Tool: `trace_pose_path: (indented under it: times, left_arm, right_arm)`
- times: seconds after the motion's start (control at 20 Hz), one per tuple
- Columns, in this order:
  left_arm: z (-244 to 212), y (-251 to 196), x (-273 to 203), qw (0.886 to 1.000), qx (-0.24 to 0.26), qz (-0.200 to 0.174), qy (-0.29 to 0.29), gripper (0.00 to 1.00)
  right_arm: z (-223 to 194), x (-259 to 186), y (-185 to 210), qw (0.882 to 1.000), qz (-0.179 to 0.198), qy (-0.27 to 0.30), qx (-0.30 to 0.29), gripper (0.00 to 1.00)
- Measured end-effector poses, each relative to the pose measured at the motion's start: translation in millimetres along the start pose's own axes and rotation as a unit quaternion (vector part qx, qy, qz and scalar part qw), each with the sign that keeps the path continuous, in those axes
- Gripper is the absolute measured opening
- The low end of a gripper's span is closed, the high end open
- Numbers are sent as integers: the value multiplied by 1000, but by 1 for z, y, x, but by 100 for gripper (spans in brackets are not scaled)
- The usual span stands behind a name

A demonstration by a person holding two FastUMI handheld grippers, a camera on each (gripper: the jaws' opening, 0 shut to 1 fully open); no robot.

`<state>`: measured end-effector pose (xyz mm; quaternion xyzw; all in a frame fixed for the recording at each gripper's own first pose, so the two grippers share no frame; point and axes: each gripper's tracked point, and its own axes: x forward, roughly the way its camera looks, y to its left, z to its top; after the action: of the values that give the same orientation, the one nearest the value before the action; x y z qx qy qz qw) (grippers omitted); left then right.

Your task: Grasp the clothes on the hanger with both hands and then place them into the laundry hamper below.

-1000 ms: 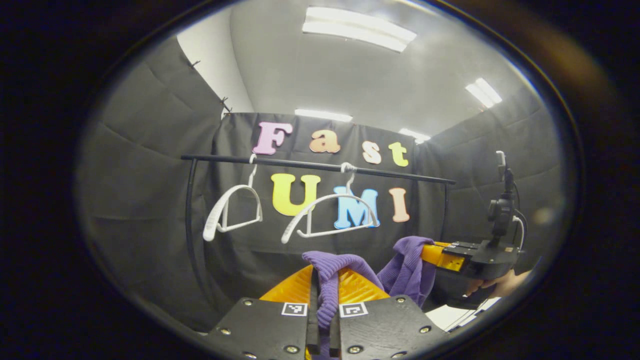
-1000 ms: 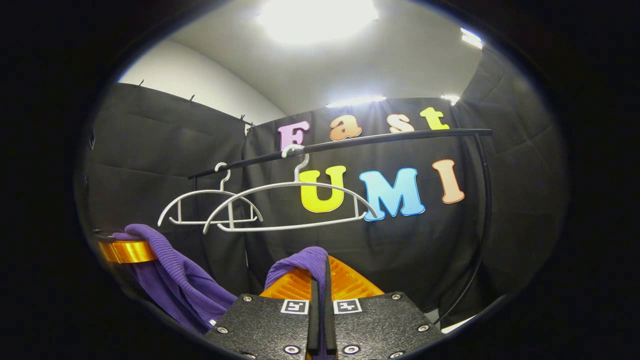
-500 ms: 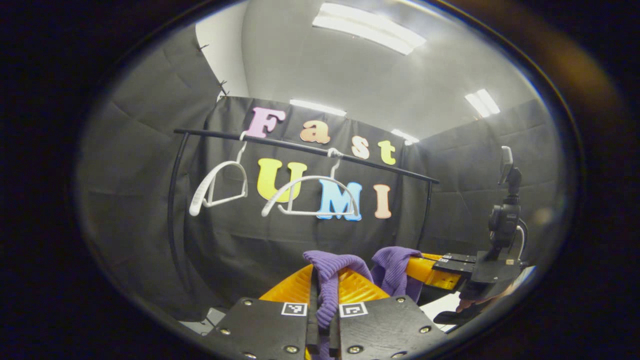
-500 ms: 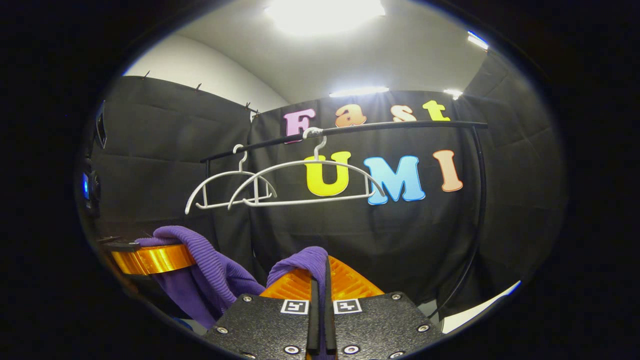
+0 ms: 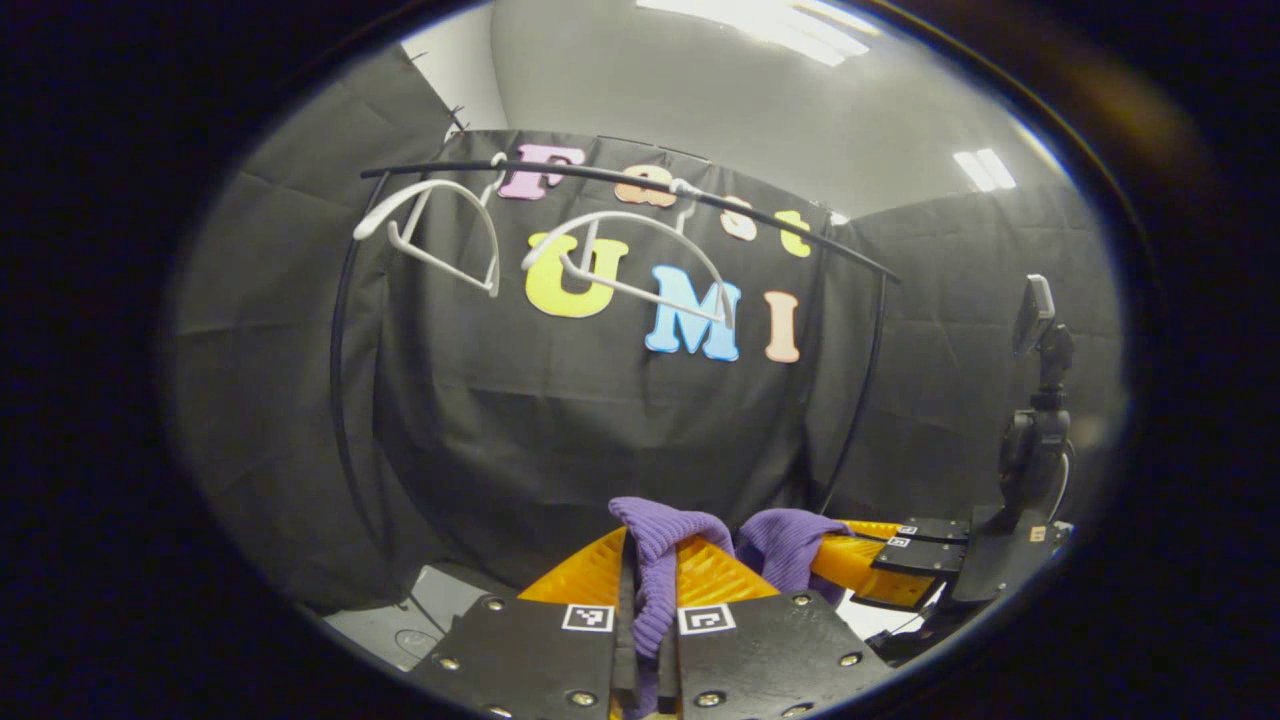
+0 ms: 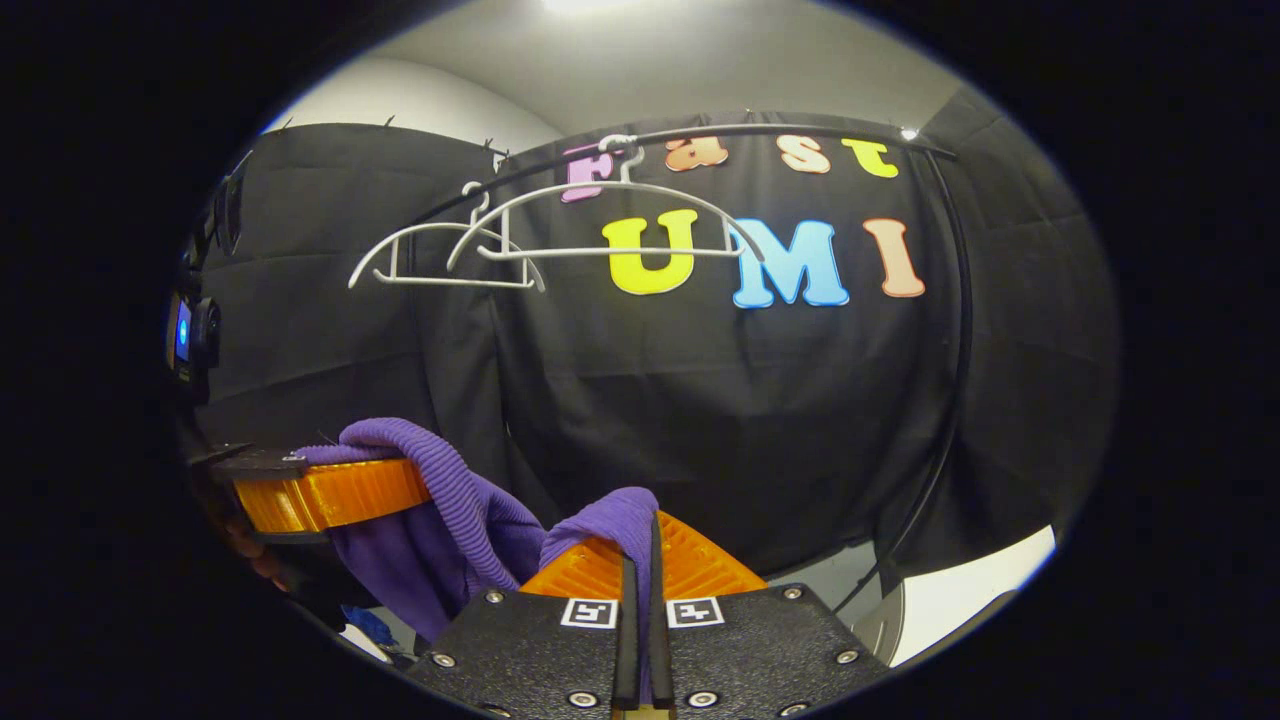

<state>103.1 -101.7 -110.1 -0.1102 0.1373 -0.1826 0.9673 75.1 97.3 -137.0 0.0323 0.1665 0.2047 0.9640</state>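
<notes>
Both grippers are sitting lower than a second ago; rail (image 5: 620,180) and hangers are riding higher in each view.

Left gripper (image 5: 648,560): fingers are pressing together on a fold of purple garment (image 5: 660,540), at 6 o'clock in the left gripper view.
Right gripper (image 6: 640,560): fingers are pinching the garment (image 6: 610,515) likewise, at 6 o'clock in the right gripper view.
Garment: is hanging between the two grippers, off the hangers.
Hangers: two white ones (image 5: 440,225) (image 5: 630,255) are hanging bare on the rail, at 11 to 12 o'clock; also in the right gripper view (image 6: 440,255) (image 6: 610,215).
Other gripper: is showing at 4 o'clock in the left gripper view (image 5: 870,560), at 8 o'clock in the right gripper view (image 6: 330,495).
</notes>
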Motion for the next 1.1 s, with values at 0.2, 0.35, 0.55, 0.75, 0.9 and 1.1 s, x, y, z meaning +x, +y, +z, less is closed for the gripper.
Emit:
trace_pose_path:
  times: [0.2,0.35,0.55,0.75,0.9,1.1]
  left_arm:
    - [-40,-4,5,1000,2,6,30,8]
    - [-69,-6,6,998,5,13,53,4]
    - [-114,-1,19,995,2,23,96,8]
    - [-166,8,19,987,-4,35,156,9]
    - [-207,15,12,980,-6,44,194,13]
    - [-251,27,4,969,0,51,241,12]
  right_arm:
    - [-40,2,-10,999,-7,39,-5,4]
    - [-71,1,-17,997,-14,71,-7,4]
    - [-111,4,-25,993,-19,112,-13,4]
    - [-153,8,-29,987,-24,158,-16,4]
    - [-180,5,-29,982,-26,187,-18,5]
    - [-208,6,-31,974,-29,223,-25,7]
